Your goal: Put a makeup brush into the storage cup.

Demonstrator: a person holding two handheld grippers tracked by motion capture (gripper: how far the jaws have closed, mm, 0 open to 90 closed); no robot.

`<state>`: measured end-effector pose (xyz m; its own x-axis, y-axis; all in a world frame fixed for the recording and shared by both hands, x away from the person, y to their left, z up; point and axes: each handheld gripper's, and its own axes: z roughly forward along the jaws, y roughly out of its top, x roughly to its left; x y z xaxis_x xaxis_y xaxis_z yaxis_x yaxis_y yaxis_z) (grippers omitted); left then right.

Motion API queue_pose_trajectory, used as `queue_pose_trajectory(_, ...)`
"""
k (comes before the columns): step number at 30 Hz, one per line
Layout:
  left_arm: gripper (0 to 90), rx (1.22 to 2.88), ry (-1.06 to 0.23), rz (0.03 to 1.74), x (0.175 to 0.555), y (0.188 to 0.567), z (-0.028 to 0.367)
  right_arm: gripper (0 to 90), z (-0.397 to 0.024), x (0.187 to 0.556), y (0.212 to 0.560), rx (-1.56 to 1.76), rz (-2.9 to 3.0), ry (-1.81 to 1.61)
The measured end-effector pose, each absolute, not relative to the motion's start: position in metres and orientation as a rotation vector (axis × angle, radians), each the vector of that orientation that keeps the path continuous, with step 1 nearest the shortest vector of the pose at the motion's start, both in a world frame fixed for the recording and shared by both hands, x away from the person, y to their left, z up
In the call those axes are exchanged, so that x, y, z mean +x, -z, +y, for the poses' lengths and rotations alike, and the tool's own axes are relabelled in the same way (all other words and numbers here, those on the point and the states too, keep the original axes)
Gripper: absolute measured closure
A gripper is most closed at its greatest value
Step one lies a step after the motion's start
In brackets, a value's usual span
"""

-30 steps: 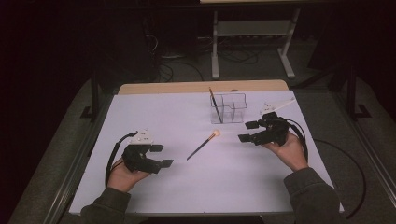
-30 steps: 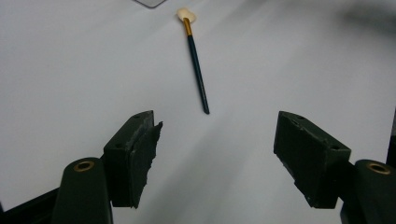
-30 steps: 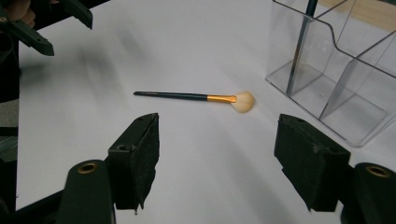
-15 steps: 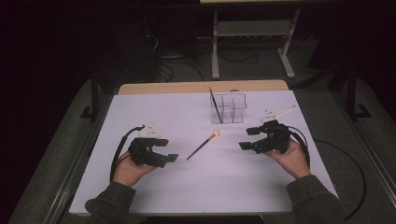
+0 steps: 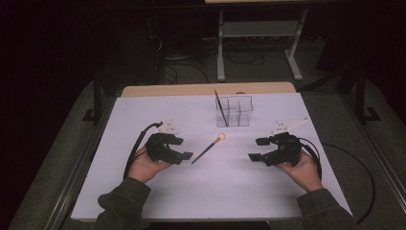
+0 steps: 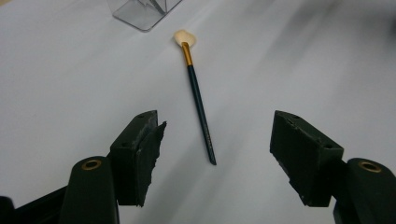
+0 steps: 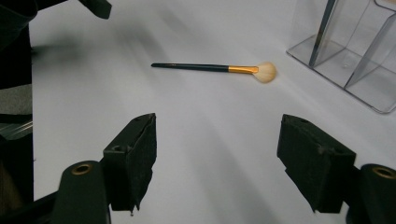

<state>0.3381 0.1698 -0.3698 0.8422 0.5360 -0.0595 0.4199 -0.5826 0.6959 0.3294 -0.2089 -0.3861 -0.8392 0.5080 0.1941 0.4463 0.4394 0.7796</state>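
- Toward the back of the white worktop (image 5: 143,191), a clear plastic compartmented holder (image 5: 234,110) holds one slim dark stick, leaning.
- Left claw (image 5: 182,148), wide and empty though just narrowing, has slid closer to the dark-handled, gold-ferruled makeup brush (image 5: 208,149) lying mid-worktop.
- Right claw (image 5: 257,149), wide and empty, has dropped slightly nearer.

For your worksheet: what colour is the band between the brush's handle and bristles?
Gold ferrule on the brush; clearest in the left gripper view.

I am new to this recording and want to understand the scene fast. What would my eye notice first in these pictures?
First, the makeup brush lying alone on the white table, its pale bristle head pointing toward the far side. Just behind it stands a clear plastic organizer with one dark stick leaning inside. The left tool and right tool, both open and empty, flank the brush.
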Motion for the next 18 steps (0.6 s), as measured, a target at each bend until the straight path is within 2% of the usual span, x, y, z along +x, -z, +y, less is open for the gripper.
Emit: queue_pose_trajectory(18,33.7,2.336,-0.189,0.700,0.364,0.374,0.135,26.9,-0.205,0.324,0.394,0.838,2.628,-1.389)
